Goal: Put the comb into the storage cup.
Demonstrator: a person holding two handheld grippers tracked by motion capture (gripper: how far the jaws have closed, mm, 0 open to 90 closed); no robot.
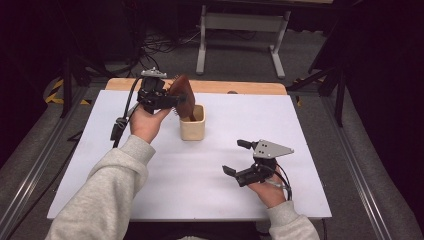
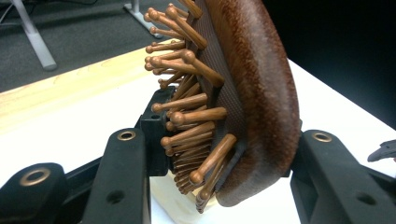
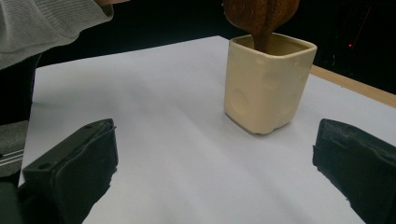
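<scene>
A brown wooden hairbrush (image 1: 183, 94) with ball-tipped wooden pins stands tilted, its handle end down inside a cream square cup (image 1: 192, 125) at the back middle of the white table. My left gripper (image 1: 176, 100) is shut on the brush head. In the left gripper view the jaws press the pin side and the smooth back of the brush (image 2: 261, 93). My right gripper (image 1: 234, 156) rests near the front right of the table, open, with nothing between its fingers. It faces the cup (image 3: 266, 88), and the brush handle (image 3: 263, 28) dips into it.
A white sheet (image 1: 200, 175) covers the table, with a wooden edge (image 1: 225, 86) at the back. Behind it on the grey floor stand a metal frame (image 1: 240, 30) and loose cables (image 1: 160, 47). Dark stands flank both sides.
</scene>
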